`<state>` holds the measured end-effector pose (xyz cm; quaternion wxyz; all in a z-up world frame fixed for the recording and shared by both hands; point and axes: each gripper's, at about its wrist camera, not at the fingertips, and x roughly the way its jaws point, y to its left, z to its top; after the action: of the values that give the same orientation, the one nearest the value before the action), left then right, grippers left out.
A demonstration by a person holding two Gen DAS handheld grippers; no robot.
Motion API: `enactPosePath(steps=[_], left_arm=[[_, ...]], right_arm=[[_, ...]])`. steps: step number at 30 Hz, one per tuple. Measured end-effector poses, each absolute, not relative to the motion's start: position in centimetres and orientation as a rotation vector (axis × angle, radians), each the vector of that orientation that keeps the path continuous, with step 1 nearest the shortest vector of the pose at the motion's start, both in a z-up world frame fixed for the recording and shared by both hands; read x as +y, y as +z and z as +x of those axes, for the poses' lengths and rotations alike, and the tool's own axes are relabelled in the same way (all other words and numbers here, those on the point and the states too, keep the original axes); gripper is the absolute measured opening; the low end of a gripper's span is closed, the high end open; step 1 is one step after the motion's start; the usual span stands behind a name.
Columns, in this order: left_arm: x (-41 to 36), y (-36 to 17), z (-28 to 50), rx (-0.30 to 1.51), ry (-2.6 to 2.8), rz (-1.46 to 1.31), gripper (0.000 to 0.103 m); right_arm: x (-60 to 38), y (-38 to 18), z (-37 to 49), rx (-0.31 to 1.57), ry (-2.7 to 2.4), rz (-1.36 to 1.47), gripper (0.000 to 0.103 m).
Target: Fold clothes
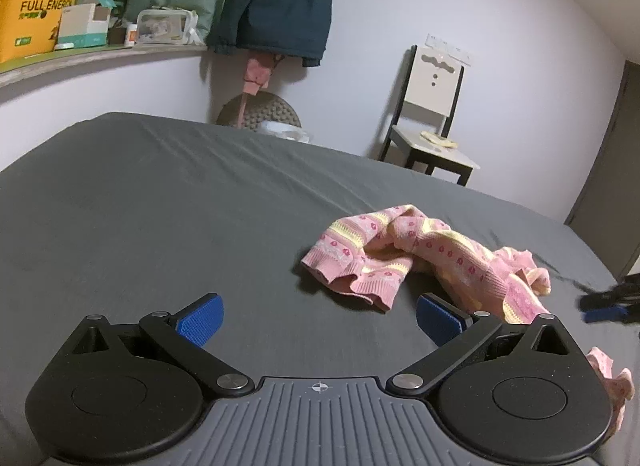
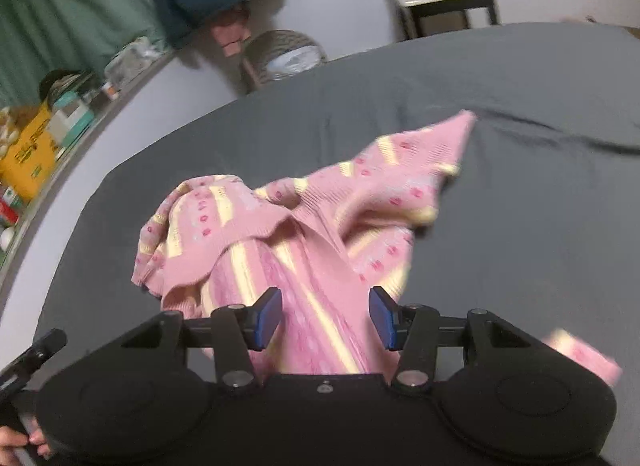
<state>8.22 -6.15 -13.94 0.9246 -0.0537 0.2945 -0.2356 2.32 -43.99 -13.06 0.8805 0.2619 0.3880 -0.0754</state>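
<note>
Two grippers work low over a grey bed sheet [image 1: 160, 201]: the left gripper [image 1: 320, 318] gapes wide with nothing in it, and the right gripper [image 2: 326, 316] stands part open, pads clear of the crumpled pink knitted garment [image 2: 304, 217] lying between them at frame centre. Beyond the bed, a chair [image 1: 430, 113] stands upper right by the pale wall, a cluttered shelf [image 1: 80, 55] runs upper left, and a dark jacket [image 1: 280, 1] hangs at top centre.

Dim indoor light, fisheye bending, right-view blur
</note>
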Motion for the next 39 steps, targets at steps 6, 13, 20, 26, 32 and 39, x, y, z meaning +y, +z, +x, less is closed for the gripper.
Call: enactPosePath(steps=[6, 13, 20, 26, 32, 39], left_arm=[[-6.7, -13.8, 8.2, 0.585, -0.492, -0.091, 0.103], [-8.4, -13.4, 7.4, 0.538, -0.562, -0.028, 0.103], [-9.2, -11.4, 5.6, 0.447, -0.652, 0.012, 0.103], [-10.7, -8.5, 5.6, 0.313, -0.736, 0.179, 0.103], [-13.6, -7.0, 5.0, 0.137, -0.804, 0.581, 0.103], [-15.2, -6.8, 4.1, 0.127, -0.874, 0.770, 0.103]], right_arm=[[-41.0, -13.2, 5.4, 0.756, -0.129, 0.135, 0.047], [-37.4, -15.1, 6.5, 0.665, -0.062, -0.255, 0.047], [-37.0, -15.8, 8.1, 0.599, -0.088, -0.376, 0.008], [-32.3, -12.6, 2.6, 0.332, 0.128, -0.384, 0.006], [-27.2, -13.8, 0.7, 0.316, 0.118, -0.562, 0.013], [-33.5, -14.8, 2.6, 0.495, -0.086, -0.414, 0.039]])
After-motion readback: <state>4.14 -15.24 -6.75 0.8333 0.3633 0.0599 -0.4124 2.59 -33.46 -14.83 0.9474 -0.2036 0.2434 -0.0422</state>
